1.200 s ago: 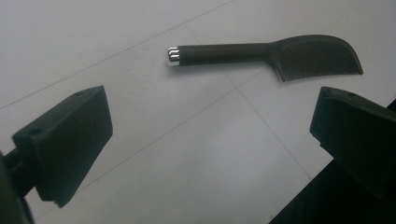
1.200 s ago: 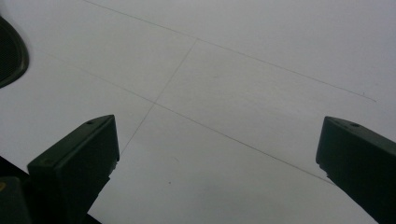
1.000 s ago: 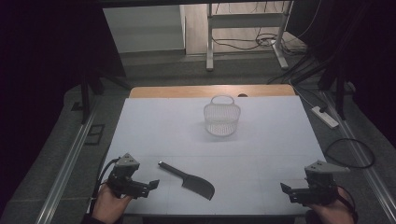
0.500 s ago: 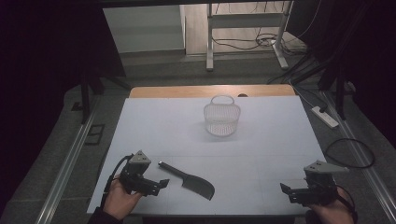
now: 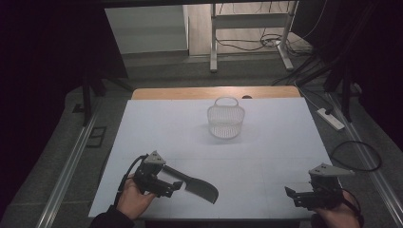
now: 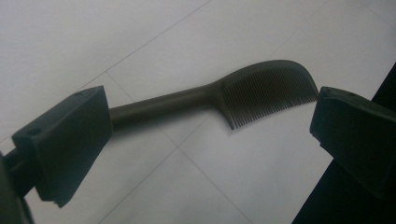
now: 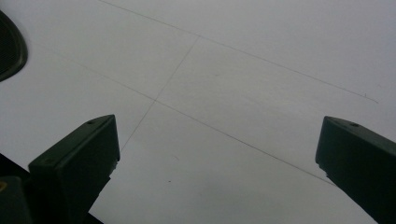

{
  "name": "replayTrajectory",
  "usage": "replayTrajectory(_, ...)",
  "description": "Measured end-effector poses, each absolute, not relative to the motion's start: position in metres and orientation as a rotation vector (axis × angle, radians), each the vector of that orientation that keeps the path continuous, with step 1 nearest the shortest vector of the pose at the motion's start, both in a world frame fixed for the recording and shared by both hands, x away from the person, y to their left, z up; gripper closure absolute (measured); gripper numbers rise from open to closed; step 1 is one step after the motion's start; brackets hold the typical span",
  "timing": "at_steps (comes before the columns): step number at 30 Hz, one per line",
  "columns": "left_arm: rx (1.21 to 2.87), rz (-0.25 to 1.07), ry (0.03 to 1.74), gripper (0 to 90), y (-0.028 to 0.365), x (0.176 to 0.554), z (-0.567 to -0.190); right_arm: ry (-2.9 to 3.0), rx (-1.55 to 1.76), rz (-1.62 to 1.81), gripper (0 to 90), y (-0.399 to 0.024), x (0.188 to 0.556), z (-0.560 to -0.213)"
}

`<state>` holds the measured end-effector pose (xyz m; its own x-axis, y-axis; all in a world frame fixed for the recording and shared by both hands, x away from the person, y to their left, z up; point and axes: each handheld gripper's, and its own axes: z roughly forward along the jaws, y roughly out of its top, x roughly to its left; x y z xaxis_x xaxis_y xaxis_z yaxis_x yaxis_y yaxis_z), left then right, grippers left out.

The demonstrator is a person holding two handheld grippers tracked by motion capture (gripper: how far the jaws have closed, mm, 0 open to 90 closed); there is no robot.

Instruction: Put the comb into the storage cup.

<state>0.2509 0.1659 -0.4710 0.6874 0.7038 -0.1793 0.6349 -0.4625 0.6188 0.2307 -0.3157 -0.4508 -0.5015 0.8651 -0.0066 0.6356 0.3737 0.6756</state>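
Note:
A dark comb (image 5: 198, 186) with a long handle lies on the white table (image 5: 266, 142) near the front left. In the left gripper view the comb (image 6: 261, 91) stretches between the two jaws, and its handle end is hidden behind the left jaw. My left gripper (image 5: 177, 185) (image 6: 210, 135) is open, held just over the handle and pointing right. My right gripper (image 5: 291, 193) (image 7: 219, 154) is open at the front right above bare table, with nothing between its jaws. The comb's rounded end (image 7: 9, 46) shows at the left edge of the right gripper view.
A white mesh basket (image 5: 225, 121) with a handle stands upright at the middle of the table toward the back. A wooden strip (image 5: 214, 92) borders the far edge. A power strip (image 5: 331, 118) and cables lie on the floor to the right.
My left gripper has moved right along the front edge until its jaws straddle the comb's handle. The right gripper and the basket have stayed still.

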Motion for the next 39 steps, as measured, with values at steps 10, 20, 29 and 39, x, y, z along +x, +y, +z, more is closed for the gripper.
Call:
replayTrajectory(10, 2.241, 0.088, 0.966, 0.0, 0.148, 0.257, -0.472, 2.284, 1.306, 0.876, 0.0, -0.315, 0.231, -0.451)
replayTrajectory(20, 2.284, 0.087, 0.918, 0.0, 0.129, 0.262, -0.474, 2.286, 1.305, 0.872, 0.0, -0.315, 0.231, -0.451)
replayTrajectory(29, 2.288, 0.063, 0.882, 0.0, 0.110, 0.268, -0.475, 2.288, 1.307, 0.870, 0.0, -0.315, 0.231, -0.451)
replayTrajectory(39, 2.328, 0.085, 0.844, 12.9, 0.091, 0.273, -0.476, 2.291, 1.303, 0.872, 0.0, -0.315, 0.231, -0.451)
